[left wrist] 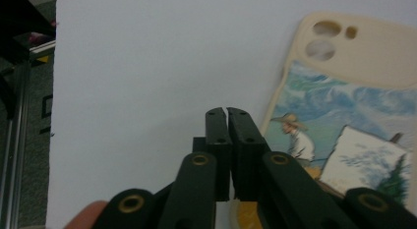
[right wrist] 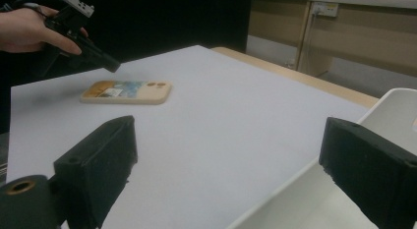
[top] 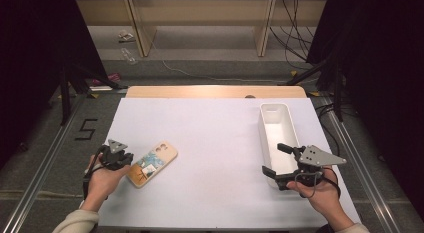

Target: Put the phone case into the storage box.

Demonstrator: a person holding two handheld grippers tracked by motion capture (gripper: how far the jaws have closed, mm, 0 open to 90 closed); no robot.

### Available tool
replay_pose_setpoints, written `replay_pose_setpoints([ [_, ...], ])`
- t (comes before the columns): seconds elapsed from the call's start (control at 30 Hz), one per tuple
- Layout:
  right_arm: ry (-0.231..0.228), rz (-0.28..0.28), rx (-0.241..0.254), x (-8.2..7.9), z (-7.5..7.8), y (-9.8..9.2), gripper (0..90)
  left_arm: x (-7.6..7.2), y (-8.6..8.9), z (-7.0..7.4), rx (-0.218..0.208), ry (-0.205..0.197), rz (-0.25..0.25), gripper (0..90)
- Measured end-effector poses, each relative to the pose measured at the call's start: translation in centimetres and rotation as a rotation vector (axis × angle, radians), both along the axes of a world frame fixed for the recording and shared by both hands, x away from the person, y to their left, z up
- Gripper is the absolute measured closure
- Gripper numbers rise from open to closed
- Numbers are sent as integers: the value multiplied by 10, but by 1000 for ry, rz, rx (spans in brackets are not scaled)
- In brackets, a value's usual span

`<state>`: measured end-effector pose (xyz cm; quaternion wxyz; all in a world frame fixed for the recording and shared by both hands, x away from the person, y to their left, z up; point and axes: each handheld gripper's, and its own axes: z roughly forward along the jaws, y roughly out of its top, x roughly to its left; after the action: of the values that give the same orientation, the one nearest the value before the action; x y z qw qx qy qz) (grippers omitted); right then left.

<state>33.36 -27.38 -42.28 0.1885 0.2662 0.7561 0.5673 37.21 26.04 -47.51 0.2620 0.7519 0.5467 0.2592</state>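
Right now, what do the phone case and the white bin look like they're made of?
Phone case: probably soft matte plastic or silicone, cream rim with rounded corners, printed painting on the back.
White bin: likely rigid moulded plastic, with smooth thin walls and a slight sheen.

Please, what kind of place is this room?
Probably a lab or studio set up for recording. The white table stands between black curtains, loose cables lie on the floor behind, and a "5" is taped on the floor beside it.
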Motion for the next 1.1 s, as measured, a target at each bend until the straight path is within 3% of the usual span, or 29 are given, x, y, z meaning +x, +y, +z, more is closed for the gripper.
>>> replay_pose_setpoints([
  [0.07, 0, -2, 0, 0, 0, 0, 83, 1, 2, -5, -2, 36, -7, 896],
  [0.23, 1, -1, -2, 0, 0, 0, 85, 1, 4, -8, 1, 72, -4, 896],
  [0.8, 5, -3, -1, 0, 0, -1, 87, -6, -2, -8, -9, 129, -35, 896],
  [1.1, 6, -3, 1, 0, 0, -1, 87, -12, -8, -8, 17, 136, -67, 896],
])
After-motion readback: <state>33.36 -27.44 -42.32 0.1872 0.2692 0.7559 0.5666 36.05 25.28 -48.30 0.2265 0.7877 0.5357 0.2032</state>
